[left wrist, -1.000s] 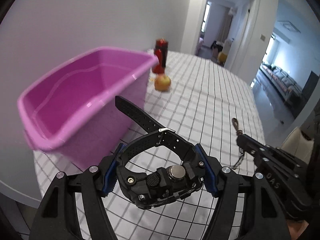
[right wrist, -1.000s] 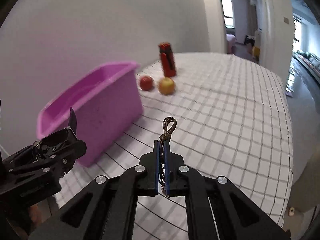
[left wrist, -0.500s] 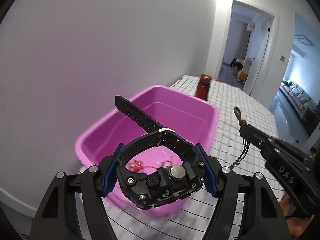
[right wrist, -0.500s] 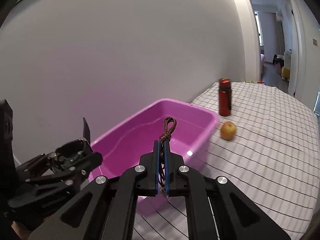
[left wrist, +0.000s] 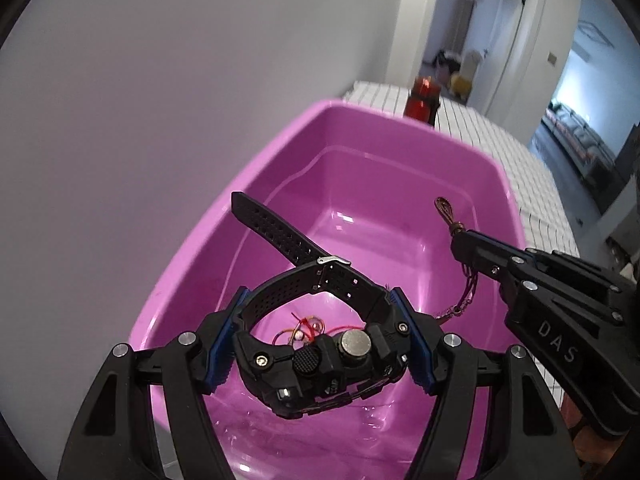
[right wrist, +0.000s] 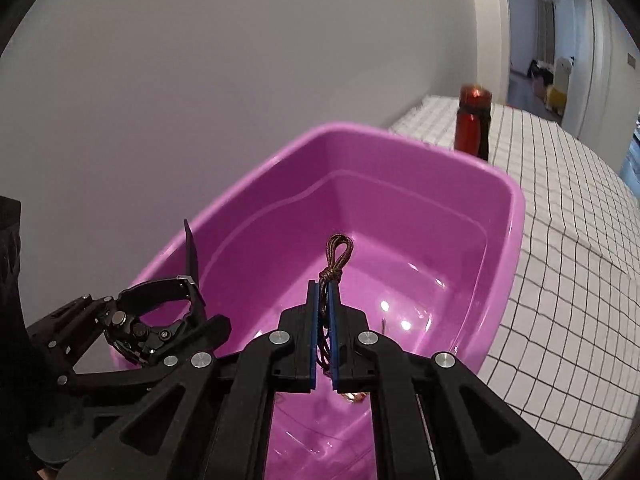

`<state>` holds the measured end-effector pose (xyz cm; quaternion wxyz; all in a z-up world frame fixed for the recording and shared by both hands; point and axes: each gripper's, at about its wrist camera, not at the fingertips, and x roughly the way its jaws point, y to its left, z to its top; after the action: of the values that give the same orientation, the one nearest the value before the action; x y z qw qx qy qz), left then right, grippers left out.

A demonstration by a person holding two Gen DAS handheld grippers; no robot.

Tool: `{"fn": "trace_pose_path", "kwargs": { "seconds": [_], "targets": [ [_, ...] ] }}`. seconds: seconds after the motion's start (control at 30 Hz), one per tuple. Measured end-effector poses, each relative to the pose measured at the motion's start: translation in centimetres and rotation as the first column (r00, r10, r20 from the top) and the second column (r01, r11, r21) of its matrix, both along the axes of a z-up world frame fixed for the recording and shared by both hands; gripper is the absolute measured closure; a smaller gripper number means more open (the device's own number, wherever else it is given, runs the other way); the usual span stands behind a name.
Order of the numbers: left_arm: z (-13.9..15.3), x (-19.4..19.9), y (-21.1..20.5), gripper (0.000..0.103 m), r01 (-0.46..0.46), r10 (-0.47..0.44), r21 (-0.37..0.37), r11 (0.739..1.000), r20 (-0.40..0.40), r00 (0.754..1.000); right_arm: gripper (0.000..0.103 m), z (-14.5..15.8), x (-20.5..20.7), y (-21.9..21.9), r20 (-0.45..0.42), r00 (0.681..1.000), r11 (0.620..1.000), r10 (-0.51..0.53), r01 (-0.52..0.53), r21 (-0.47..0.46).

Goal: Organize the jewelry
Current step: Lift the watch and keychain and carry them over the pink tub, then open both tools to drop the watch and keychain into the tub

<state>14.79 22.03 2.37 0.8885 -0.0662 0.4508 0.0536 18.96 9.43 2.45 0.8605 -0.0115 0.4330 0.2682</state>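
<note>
A checked tablecloth carries the purple tub, with a red bottle just beyond its far rim. Above the tub's near end, the left gripper clamps a black watch; to its right, over the tub, the right gripper pinches a brown cord bracelet. A thin red bracelet lies on the tub floor
</note>
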Motion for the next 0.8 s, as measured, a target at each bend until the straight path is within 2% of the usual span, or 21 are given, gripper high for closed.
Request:
{"fn": "trace_pose_path", "kwargs": {
  "seconds": [0.13,0.23,0.33,0.5,0.57,0.6,0.7,0.77,0.8],
  "targets": [
    [-1.9,1.5,0.4,0.035,0.005,-0.006,-0.018,1.000,-0.059,0.998,0.098,-1.3,1.3,0.4,-0.049,0.998,0.999,-0.025,0.023,-0.042],
    [-3.0,2.0,0.4,0.035,0.005,-0.008,-0.036,0.999,-0.088,0.996,0.098,-1.9,1.5,0.7,-0.055,0.998,0.997,-0.030,0.026,-0.070],
    [-2.6,2.2,0.0,0.035,0.001,-0.002,-0.007,1.000,-0.076,0.997,0.098,-2.5,2.3,0.9,-0.071,0.997,0.995,-0.023,0.016,-0.097],
    [-2.9,2.5,0.1,0.034,-0.009,0.007,-0.011,1.000,-0.124,0.992,0.098,-3.2,2.7,0.7,-0.093,0.996,0.993,-0.018,0.007,-0.117],
    [-3.0,2.3,0.1,0.034,-0.021,0.022,0.010,1.000,-0.131,0.991,0.097,-3.4,3.0,0.5,-0.101,0.995,0.994,-0.020,0.009,-0.113],
    [-3.0,2.3,0.1,0.029,-0.022,0.024,0.018,1.000,-0.129,0.991,0.095,-3.5,3.1,0.5,-0.099,0.995,0.993,-0.014,0.003,-0.114],
    [-2.6,2.0,0.6,0.018,-0.050,0.054,0.036,0.998,-0.119,0.991,0.081,-2.9,2.6,0.5,-0.071,0.997,0.992,-0.007,-0.002,-0.123],
    [-2.2,1.7,0.9,0.017,-0.074,0.077,0.035,0.997,-0.112,0.991,0.061,-2.2,2.2,0.1,-0.049,0.998,0.991,-0.027,0.020,-0.131],
    [-2.0,1.6,1.0,0.014,-0.086,0.089,0.036,0.996,-0.114,0.990,0.059,-1.9,2.2,-0.3,-0.047,0.998,0.992,-0.033,0.027,-0.120]
  ]
}}
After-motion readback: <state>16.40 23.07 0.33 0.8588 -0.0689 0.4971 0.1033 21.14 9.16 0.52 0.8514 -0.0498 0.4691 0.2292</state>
